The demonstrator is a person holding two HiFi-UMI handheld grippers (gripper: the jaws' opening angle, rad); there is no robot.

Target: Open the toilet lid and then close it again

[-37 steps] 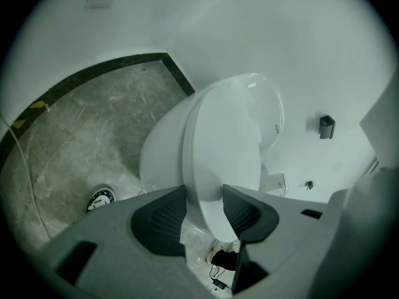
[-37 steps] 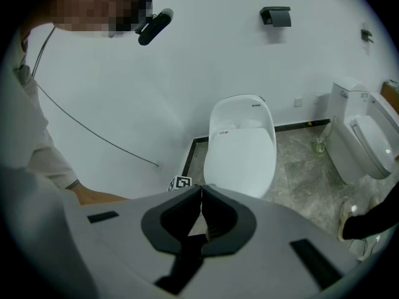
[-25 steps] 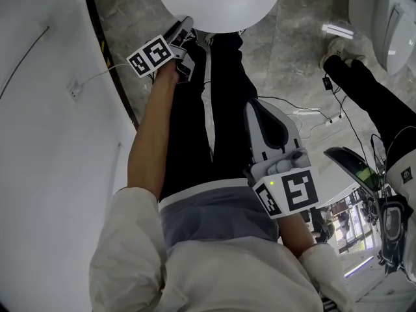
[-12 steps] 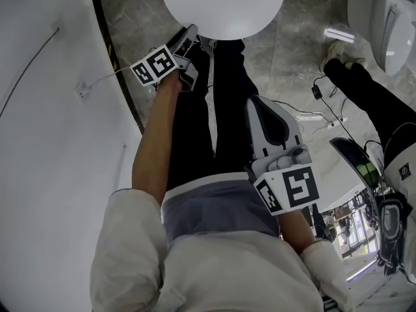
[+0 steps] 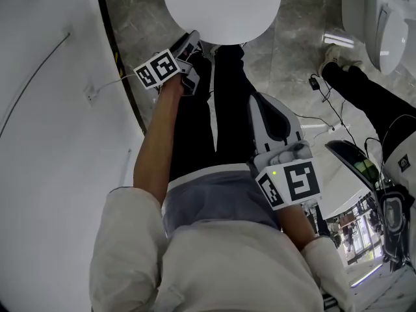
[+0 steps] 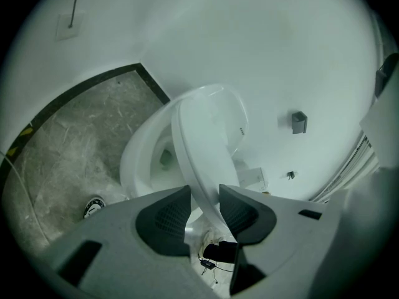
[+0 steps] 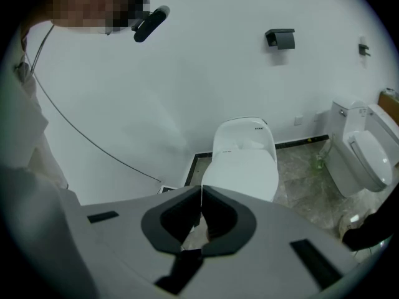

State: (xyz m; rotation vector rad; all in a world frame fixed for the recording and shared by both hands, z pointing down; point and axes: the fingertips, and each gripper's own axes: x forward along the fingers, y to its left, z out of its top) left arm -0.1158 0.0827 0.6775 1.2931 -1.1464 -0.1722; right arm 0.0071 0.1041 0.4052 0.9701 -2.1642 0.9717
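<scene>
**Toilet lid partly raised: opening under way, closing not yet begun**

The head view looks steeply down past the person's own torso (image 5: pixel 214 252) to a grey stone floor (image 5: pixel 286 51). The white toilet lid (image 5: pixel 221 5) fills the 12 o'clock edge of the frame. The left gripper (image 5: pixel 190 43) reaches out toward 11 o'clock and meets the lid's near rim at about the lid's 7 o'clock.

In the left gripper view the lid stands tilted up at a slant. Its thin rim runs between the two dark pads (image 6: pixel 163 213), which touch it on either side. The jaws have just been closing a little with that rim between them, and they now grip it. Below the lifted lid, toward 9 o'clock, the open bowl (image 6: pixel 156 157) shows, so lid and bowl are apart.

The right gripper (image 5: pixel 261 106) hangs near the person's waist, around 3 o'clock of centre and well apart from the toilet. Its own view shows the jaws closed together with nothing between them, pointing toward the toilet.

As a judgement of progress, the opening has begun but is not finished. The lid is off the bowl, yet it leans at an angle and does not look to be resting fully back. What is left is to carry it up to its full open position, then bring it down onto the bowl again.
</scene>
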